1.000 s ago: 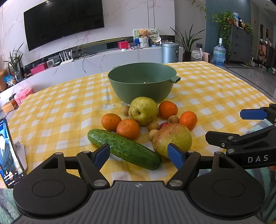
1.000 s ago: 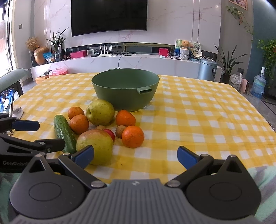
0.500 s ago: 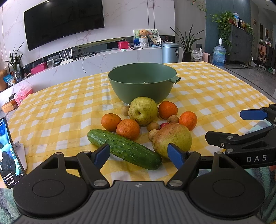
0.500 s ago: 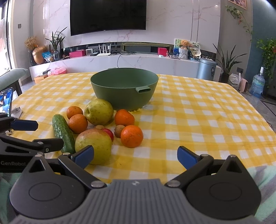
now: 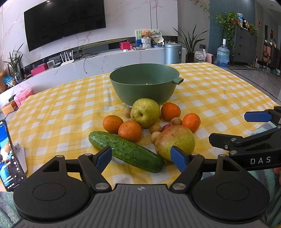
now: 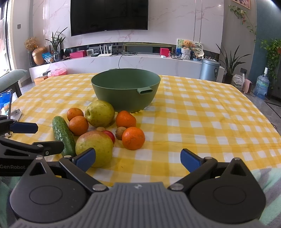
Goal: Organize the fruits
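Observation:
A green bowl (image 5: 144, 82) (image 6: 125, 88) stands mid-table on the yellow checked cloth. In front of it lies a cluster of fruit: a yellow-green pear (image 5: 145, 112) (image 6: 99, 113), several oranges (image 5: 130, 131) (image 6: 133, 138), small brown longans (image 5: 155, 128), a large red-green fruit (image 5: 174, 142) (image 6: 94, 146) and a cucumber (image 5: 126, 151) (image 6: 63, 135). My left gripper (image 5: 143, 156) is open just short of the cucumber, holding nothing. My right gripper (image 6: 138, 158) is open near the table's front edge, its left finger in front of the large fruit. Each gripper shows at the other view's edge.
A phone on a stand (image 5: 8, 156) (image 6: 7, 103) stands at the table's left front. A green cloth lies under the grippers at the near edge. Behind the table run a white cabinet with clutter, a TV (image 6: 108, 16) and a metal bin (image 6: 209, 70).
The right wrist view has crept slightly forward, so the fruit and bowl look a little lower and nearer. The left gripper has not moved. The phone's screen picture changed.

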`<state>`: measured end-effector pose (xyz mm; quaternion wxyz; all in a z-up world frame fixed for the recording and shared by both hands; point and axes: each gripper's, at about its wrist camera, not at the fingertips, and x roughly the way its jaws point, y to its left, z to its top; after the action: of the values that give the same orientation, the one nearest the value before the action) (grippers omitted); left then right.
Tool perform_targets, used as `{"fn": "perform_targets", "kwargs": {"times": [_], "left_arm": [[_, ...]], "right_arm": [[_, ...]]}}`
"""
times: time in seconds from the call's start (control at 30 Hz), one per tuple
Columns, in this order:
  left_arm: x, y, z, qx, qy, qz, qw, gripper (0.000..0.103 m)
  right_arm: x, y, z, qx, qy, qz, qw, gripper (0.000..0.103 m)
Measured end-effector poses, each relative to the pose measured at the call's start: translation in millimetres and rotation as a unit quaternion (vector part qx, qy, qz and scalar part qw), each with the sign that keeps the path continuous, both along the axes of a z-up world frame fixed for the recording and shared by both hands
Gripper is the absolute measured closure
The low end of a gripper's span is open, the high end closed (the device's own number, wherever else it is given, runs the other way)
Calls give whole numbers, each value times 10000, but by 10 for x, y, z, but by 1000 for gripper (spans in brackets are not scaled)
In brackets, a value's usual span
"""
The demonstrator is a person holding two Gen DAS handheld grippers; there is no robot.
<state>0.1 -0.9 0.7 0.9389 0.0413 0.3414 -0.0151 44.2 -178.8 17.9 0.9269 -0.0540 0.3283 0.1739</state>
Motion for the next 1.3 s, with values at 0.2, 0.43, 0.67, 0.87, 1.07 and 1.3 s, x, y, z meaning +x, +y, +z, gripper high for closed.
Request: {"fn": "perform_targets", "kwargs": {"times": [0.2,0.43,0.67,0.87,1.07,1.3], "left_arm": [[0,-1,2,-11,1,6,10000,14],[1,1,0,-5,3,-1,10000,14],[1,3,0,-6,5,0,10000,14],[1,4,0,-12,7,0,10000,14],[-32,-15,-77,-46,4,-2,10000,15],[9,-47,-18,-154,158,-165,9996,27]], "right_arm": [[1,-1,-4,-10,11,-33,10000,4],[2,-2,-7,-32,32,-60,10000,4],[17,29,-7,-73,63,-85,9999,4],[17,28,-7,-78,69,-91,9999,4],[25,29,-8,-79,84,-123,9999,4],[82,-43,-1,185,139,-243,9994,4]]}}
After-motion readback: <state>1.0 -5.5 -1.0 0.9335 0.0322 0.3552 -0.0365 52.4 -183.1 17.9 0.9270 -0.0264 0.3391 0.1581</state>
